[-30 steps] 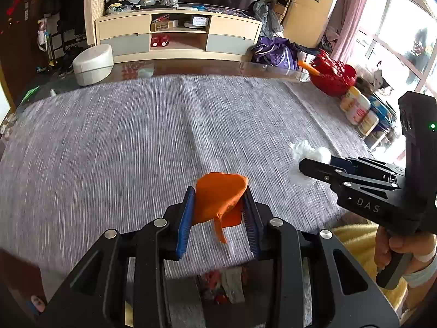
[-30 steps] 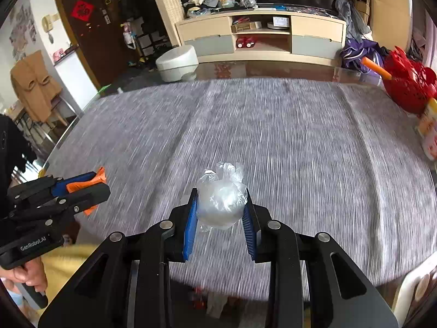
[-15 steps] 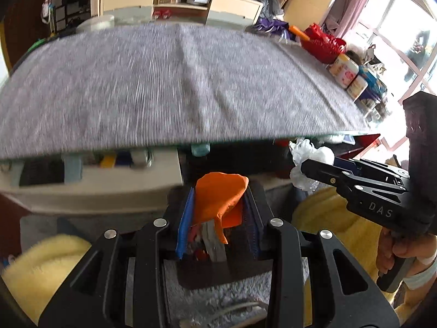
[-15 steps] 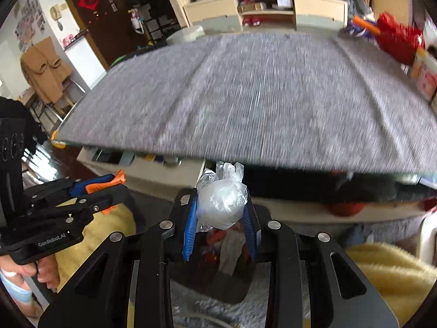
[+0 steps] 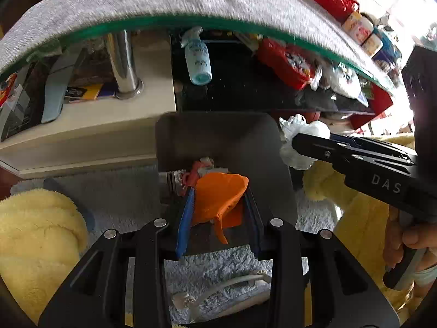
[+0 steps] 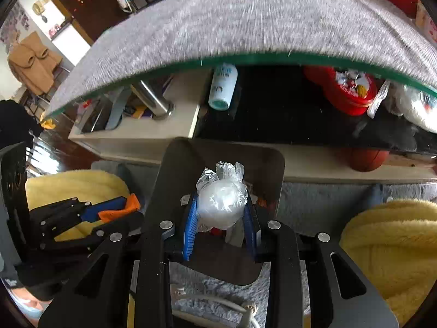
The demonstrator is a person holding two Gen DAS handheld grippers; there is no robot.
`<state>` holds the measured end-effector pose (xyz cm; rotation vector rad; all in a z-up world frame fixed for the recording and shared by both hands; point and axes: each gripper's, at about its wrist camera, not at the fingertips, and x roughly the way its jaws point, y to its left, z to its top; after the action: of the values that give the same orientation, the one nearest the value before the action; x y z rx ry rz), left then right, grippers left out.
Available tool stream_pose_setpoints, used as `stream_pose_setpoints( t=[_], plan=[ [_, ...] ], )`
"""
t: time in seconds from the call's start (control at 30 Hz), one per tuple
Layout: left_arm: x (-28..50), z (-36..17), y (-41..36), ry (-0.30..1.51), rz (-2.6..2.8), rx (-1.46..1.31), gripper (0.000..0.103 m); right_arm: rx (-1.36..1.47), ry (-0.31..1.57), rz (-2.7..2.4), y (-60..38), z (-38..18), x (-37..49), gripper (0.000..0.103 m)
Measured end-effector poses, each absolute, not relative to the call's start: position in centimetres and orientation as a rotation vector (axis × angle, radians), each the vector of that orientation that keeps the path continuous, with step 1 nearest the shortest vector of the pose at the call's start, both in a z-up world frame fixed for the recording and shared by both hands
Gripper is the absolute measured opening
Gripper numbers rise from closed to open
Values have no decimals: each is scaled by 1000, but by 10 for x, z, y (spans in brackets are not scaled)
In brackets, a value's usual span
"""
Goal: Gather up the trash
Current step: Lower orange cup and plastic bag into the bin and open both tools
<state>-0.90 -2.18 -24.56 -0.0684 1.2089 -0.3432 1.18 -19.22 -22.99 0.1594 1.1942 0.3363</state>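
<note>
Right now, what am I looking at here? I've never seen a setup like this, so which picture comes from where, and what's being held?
There is no robot: a person holds a hand-held two-finger gripper in each hand, each with a fisheye camera looking along its fingers. The left camera shows the left gripper clamped on an orange scrap. The right camera shows the right gripper clamped on a crumpled clear plastic bag. Both point down over a dark bin on the floor, which already holds trash. Above is the cloth-covered glass table; a blue bottle lies on a shelf beneath it.
</note>
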Motion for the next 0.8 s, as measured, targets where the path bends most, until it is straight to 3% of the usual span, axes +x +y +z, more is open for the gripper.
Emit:
stream_pose_setpoints(
  t=[0.2, 0.3, 0.37, 0.5, 0.63, 0.8],
  plan=[
    [-8, -254, -22, 1243, -344, -82, 40, 173, 1236, 326, -192, -241, 15, 33],
    [-6, -258, -22, 1253, -342, -91, 53, 187, 1244, 327, -193, -242, 17, 39],
    [-5, -258, -22, 1253, -338, -85, 61, 191, 1243, 317, -195, -242, 20, 54],
    [-2, -254, -16, 1239, -312, -82, 72, 206, 1227, 284, -205, -237, 24, 69],
    [3, -245, -1, 1216, -262, -93, 81, 215, 1182, 228, -223, -223, 27, 92],
    [5, -214, 12, 1129, -233, -88, 94, 184, 1089, 168, -242, -189, 29, 100]
  ],
)
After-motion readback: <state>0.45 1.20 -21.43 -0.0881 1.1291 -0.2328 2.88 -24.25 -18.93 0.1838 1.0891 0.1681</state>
